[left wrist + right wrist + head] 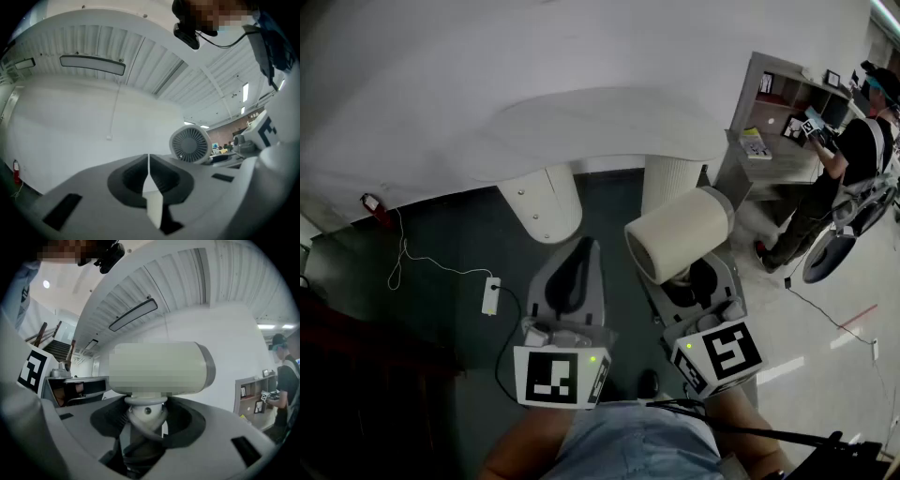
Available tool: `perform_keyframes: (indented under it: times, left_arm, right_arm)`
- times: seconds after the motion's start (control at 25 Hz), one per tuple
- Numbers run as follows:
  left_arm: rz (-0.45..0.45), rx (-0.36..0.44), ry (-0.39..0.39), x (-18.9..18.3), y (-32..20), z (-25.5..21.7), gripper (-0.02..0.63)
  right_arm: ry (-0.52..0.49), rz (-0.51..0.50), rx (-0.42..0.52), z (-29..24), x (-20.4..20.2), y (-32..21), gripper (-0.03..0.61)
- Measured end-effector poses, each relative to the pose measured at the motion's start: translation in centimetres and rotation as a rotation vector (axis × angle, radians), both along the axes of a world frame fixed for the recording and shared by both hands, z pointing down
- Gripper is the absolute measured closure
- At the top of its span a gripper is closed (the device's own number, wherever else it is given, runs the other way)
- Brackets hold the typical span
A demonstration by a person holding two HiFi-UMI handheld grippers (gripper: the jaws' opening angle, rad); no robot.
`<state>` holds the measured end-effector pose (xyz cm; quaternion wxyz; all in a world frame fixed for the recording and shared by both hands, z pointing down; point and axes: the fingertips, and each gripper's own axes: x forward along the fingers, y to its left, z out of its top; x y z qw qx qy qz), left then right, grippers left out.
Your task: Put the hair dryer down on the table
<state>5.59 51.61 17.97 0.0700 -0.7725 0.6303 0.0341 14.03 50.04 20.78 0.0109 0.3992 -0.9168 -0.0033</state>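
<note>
The right hand-held gripper (pixel 698 277) (pixel 145 423) grasps the hair dryer (pixel 680 232) (pixel 159 369) by its handle, held in the air off the white bench (pixel 609 127), near its near edge. The left hand-held gripper (pixel 572 272) (pixel 149 180) is beside it, jaws clenched together on nothing.

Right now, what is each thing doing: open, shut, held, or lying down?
hair dryer, held up by its handle, barrel sideways, not yet on the table.
right gripper, shut on the hair dryer's handle.
left gripper, jaws together, nothing between them.
table, standing ahead of both grippers.
power strip, lying on the floor, cable trailing from it.
</note>
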Motion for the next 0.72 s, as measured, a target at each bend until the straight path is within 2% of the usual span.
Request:
perform_keyframes:
  times: [0.36, 0.72]
  left_arm:
    - [-0.001, -0.005, 0.001, 1.2, 0.3, 0.9, 0.597]
    - [-0.013, -0.014, -0.010, 4.3, -1.2, 1.2, 0.597]
  right_arm:
    - [-0.003, -0.004, 0.005, 0.7, 1.2, 0.2, 0.353]
    - [-0.033, -0.019, -0.010, 1.0, 4.3, -1.2, 0.353]
